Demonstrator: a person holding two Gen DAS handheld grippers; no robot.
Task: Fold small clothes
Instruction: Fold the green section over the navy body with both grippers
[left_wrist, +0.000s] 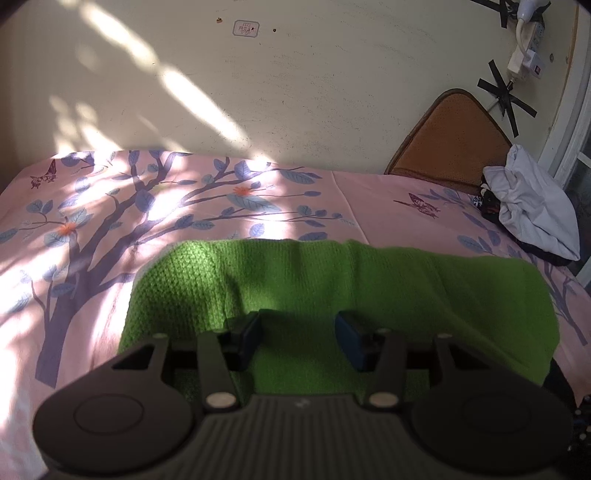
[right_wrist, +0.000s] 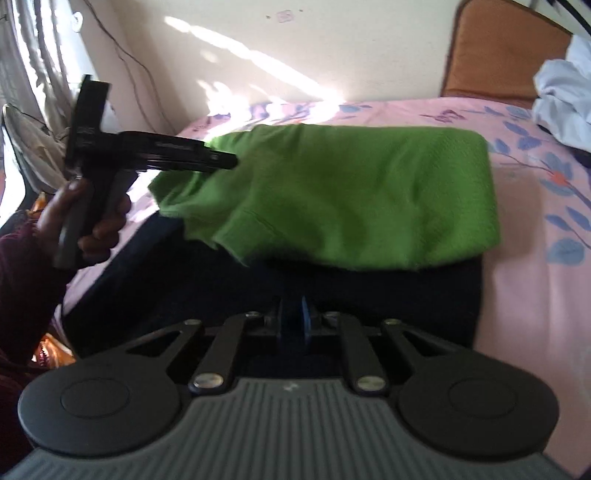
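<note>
Left gripper (left_wrist: 298, 338) fingers apart over green knit (left_wrist: 332, 295), right gripper (right_wrist: 294, 322) fingers closed above dark garment (right_wrist: 258, 288), bedsheet (left_wrist: 110, 221) bare leftward.

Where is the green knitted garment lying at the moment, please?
The green knitted garment lies on the pink floral bedsheet, its near edge overlapping a dark cloth, with the left claw open directly over it.
</note>
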